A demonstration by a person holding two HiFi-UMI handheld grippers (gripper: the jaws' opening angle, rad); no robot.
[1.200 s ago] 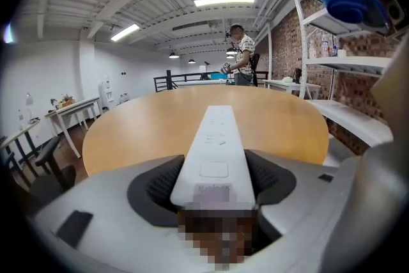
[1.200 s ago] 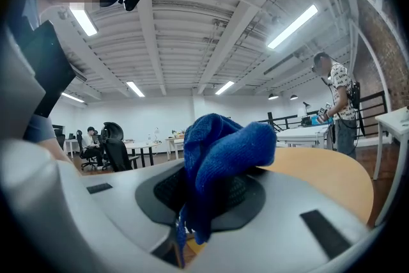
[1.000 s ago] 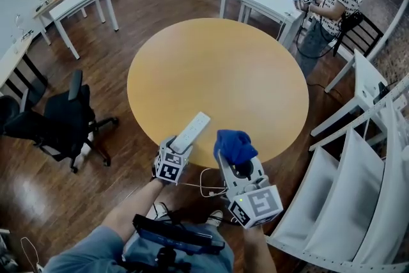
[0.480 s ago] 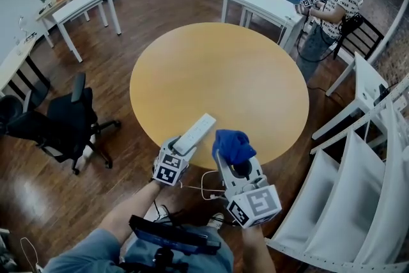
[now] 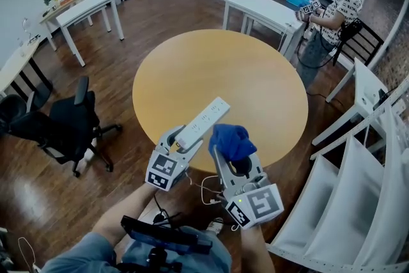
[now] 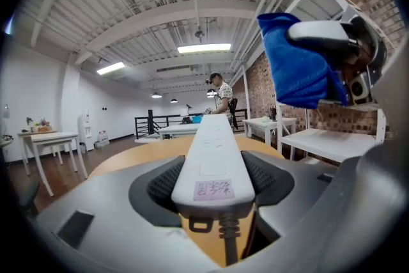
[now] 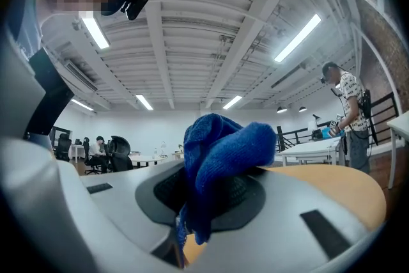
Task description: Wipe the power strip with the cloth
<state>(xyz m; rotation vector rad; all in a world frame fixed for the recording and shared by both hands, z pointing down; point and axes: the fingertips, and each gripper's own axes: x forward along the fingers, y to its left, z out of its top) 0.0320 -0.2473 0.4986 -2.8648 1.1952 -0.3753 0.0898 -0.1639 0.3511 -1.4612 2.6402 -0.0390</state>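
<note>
In the lower middle of the head view, the left gripper (image 5: 184, 140) has its jaws clamped on the near end of a white power strip (image 5: 204, 121). The strip slants up and to the right in the frame, held over the near edge of a round wooden table (image 5: 217, 67). Just to its right, the right gripper (image 5: 231, 155) has its jaws closed on a bunched blue cloth (image 5: 231, 140), which sits beside the strip's middle without clearly touching it. A white cable (image 5: 206, 187) loops below the two grippers. A black office chair (image 5: 61, 121) stands at the left, a white desk (image 5: 262, 4) lies beyond the table, and a standing person (image 5: 332, 6) is at the upper right.

In the left gripper view, the power strip runs straight up the centre of the frame. Both dark pads (image 6: 160, 182) press on its sides, and its cord leaves the near end at the bottom. The cloth fills the upper right, gripped in the other gripper's pale jaws and above and to the right of the strip. The tabletop shows beneath.

In the right gripper view, the cloth sits crumpled between the jaws at the centre, with a fold drooping down past the pads. The table's wooden surface shows at the lower right.
</note>
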